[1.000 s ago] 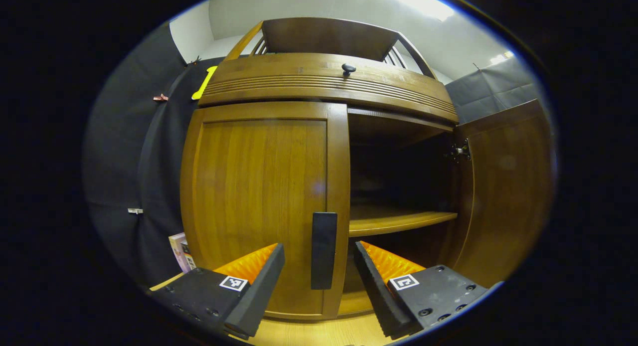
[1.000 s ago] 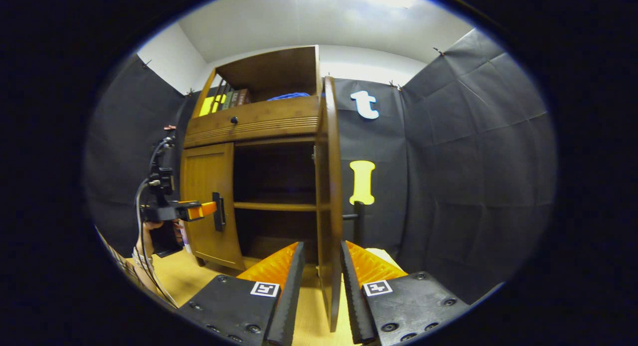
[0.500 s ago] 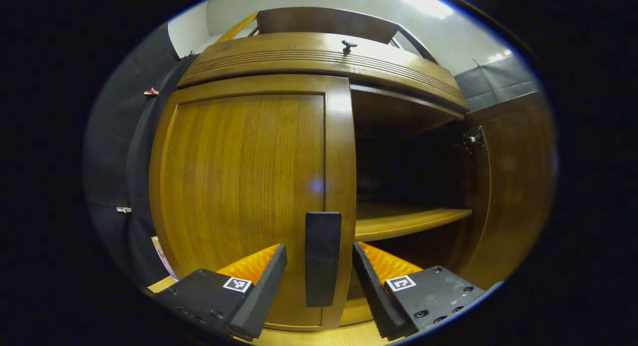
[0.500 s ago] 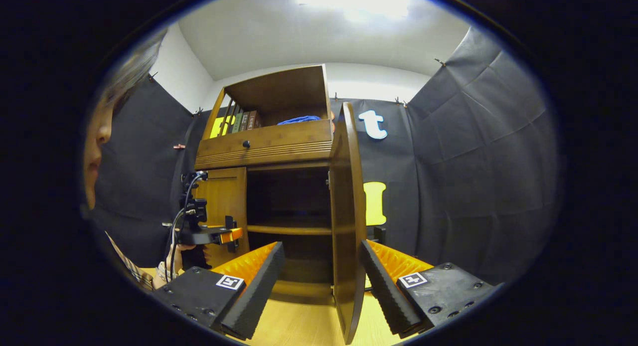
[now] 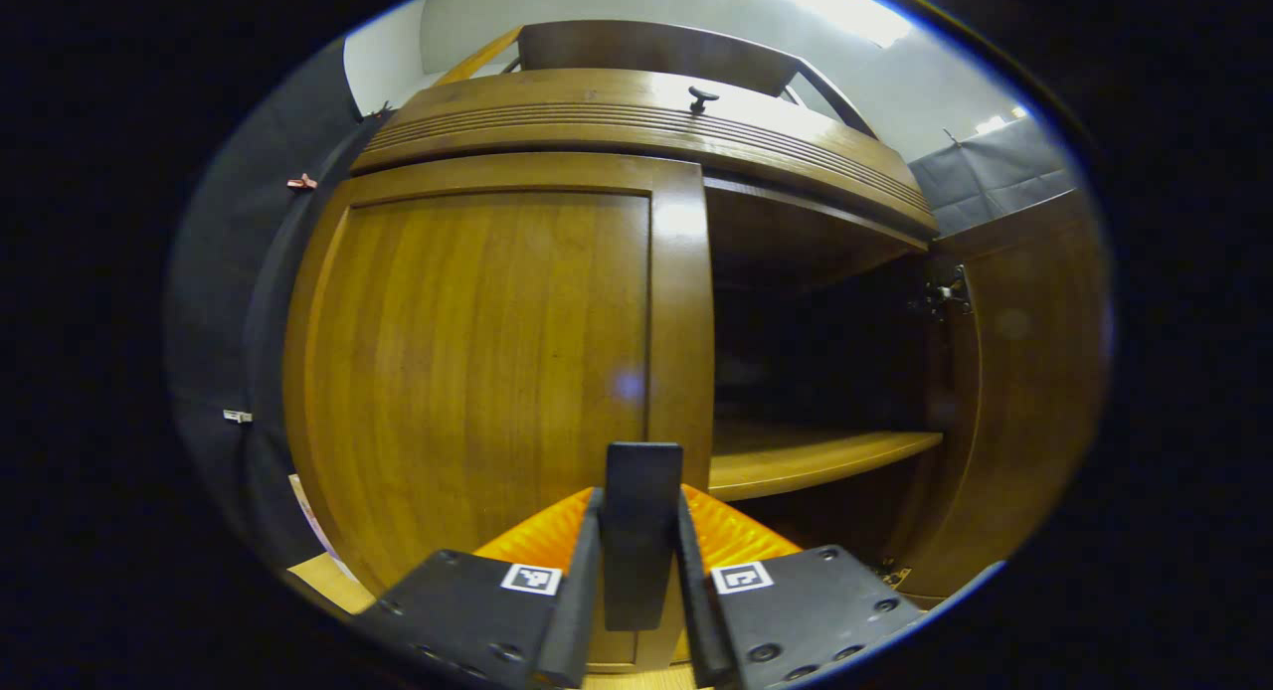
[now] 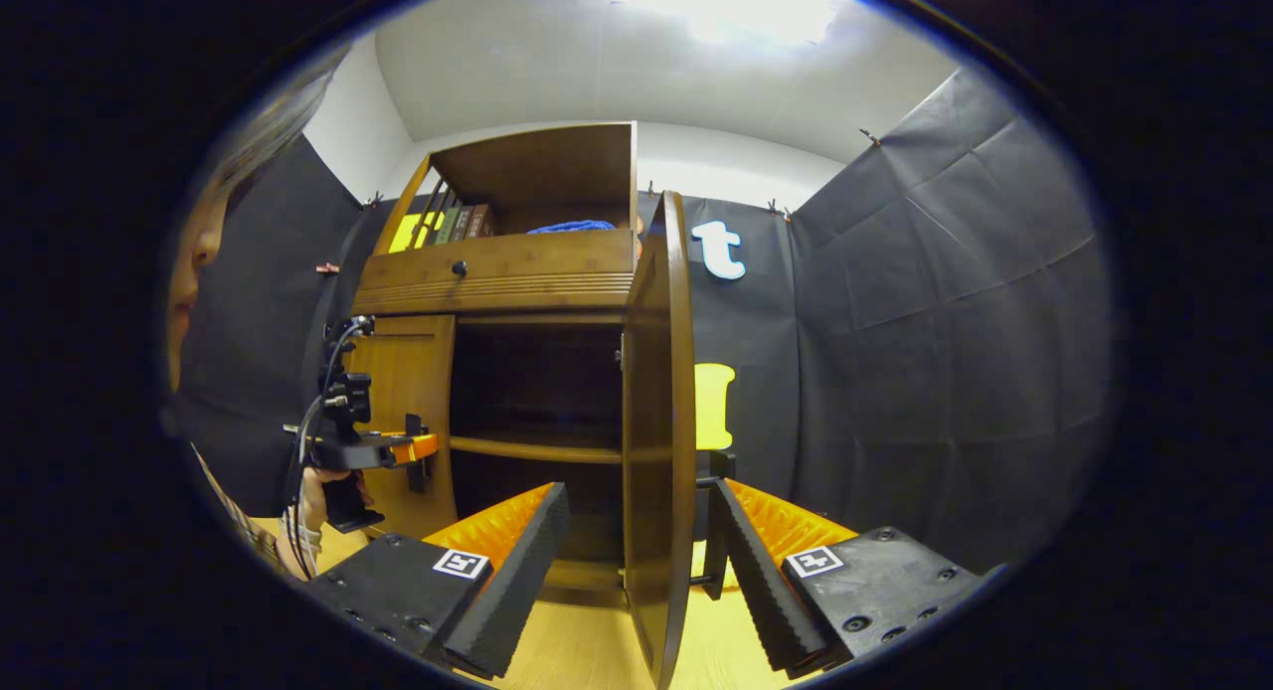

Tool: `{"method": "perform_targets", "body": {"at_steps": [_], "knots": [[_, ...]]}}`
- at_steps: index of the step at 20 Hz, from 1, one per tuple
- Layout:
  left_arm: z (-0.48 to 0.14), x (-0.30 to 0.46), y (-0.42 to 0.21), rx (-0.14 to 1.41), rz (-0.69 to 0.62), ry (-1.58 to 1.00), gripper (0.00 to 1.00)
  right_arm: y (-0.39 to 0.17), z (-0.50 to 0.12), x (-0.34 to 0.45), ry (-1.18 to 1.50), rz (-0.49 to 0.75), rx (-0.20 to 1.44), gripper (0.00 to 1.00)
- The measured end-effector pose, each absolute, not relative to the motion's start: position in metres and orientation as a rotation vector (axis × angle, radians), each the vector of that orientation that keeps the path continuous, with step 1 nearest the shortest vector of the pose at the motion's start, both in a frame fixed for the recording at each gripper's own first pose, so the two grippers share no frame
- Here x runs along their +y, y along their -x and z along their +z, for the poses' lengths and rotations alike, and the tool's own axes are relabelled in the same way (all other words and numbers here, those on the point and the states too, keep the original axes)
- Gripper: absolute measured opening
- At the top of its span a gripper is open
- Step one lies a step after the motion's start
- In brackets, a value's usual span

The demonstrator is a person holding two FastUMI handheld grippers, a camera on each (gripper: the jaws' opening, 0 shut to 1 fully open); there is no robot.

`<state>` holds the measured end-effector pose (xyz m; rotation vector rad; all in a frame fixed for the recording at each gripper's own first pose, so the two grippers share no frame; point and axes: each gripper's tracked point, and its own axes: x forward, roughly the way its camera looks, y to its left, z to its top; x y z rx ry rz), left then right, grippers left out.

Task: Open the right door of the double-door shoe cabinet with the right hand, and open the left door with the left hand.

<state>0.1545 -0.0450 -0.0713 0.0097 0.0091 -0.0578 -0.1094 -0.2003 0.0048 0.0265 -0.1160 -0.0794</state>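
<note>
Left gripper view: left gripper [image 5: 636, 610] clamped on handle [image 5: 641, 531] of shut left door [image 5: 477, 372]. Right gripper [image 6: 636, 571] spread, straddling open right door [image 6: 651, 441] edge. Risk: handle slipping out under off-arc pull.

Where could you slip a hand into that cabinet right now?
Through the open right half, between the closed left door and the swung-out right door, above or below the bare shelf. The left tongs crowd the handle.

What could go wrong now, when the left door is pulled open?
The left gripper fingers clamp only the lower part of the black handle on the closed left door, so they may slip off. The right gripper is open astride the right door, which could swing and hit a finger.
</note>
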Motion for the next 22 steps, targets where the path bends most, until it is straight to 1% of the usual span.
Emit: {"method": "perform_targets", "body": {"at_steps": [1, 2, 3, 5, 6, 7, 8, 9, 12, 14, 18, 21, 22], "knots": [[-0.072, -0.044, -0.155, 0.011, -0.06, -0.011, 0.38, 0.108, 0.001, -0.199, -0.024, -0.078, -0.098, 0.93], [-0.072, -0.044, -0.154, 0.012, -0.065, -0.007, 0.38, 0.107, -0.003, -0.197, -0.022, -0.075, -0.082, 0.93], [-0.072, -0.044, -0.154, 0.014, -0.072, 0.003, 0.34, 0.107, -0.005, -0.194, -0.021, -0.07, -0.07, 0.93], [-0.073, -0.043, -0.15, 0.019, -0.087, 0.03, 0.33, 0.112, -0.009, -0.191, -0.028, -0.062, -0.054, 0.93], [-0.072, -0.043, -0.147, 0.02, -0.094, 0.043, 0.34, 0.113, -0.008, -0.191, -0.028, -0.066, -0.054, 0.93], [-0.072, -0.044, -0.145, 0.024, -0.103, 0.05, 0.33, 0.115, -0.007, -0.192, -0.027, -0.073, -0.058, 0.94], [-0.071, -0.045, -0.142, 0.029, -0.112, 0.052, 0.33, 0.117, -0.004, -0.191, -0.026, -0.08, -0.065, 0.93], [-0.071, -0.045, -0.138, 0.033, -0.122, 0.053, 0.33, 0.119, -0.001, -0.19, -0.028, -0.081, -0.073, 0.95], [-0.068, -0.044, -0.123, 0.034, -0.165, 0.063, 0.31, 0.124, 0.003, -0.182, -0.035, -0.08, -0.083, 0.94], [-0.07, -0.042, -0.111, 0.045, -0.194, 0.065, 0.33, 0.125, 0.001, -0.179, -0.037, -0.082, -0.074, 0.94], [-0.066, -0.037, -0.084, 0.037, -0.248, 0.051, 0.33, 0.128, 0.002, -0.159, -0.053, -0.062, -0.059, 0.93], [-0.059, -0.036, -0.071, 0.046, -0.306, 0.069, 0.33, 0.13, 0.01, -0.14, -0.044, -0.048, -0.079, 0.96], [-0.062, -0.029, -0.054, 0.048, -0.325, 0.076, 0.33, 0.132, 0.012, -0.133, -0.038, -0.043, -0.087, 0.96]]}}
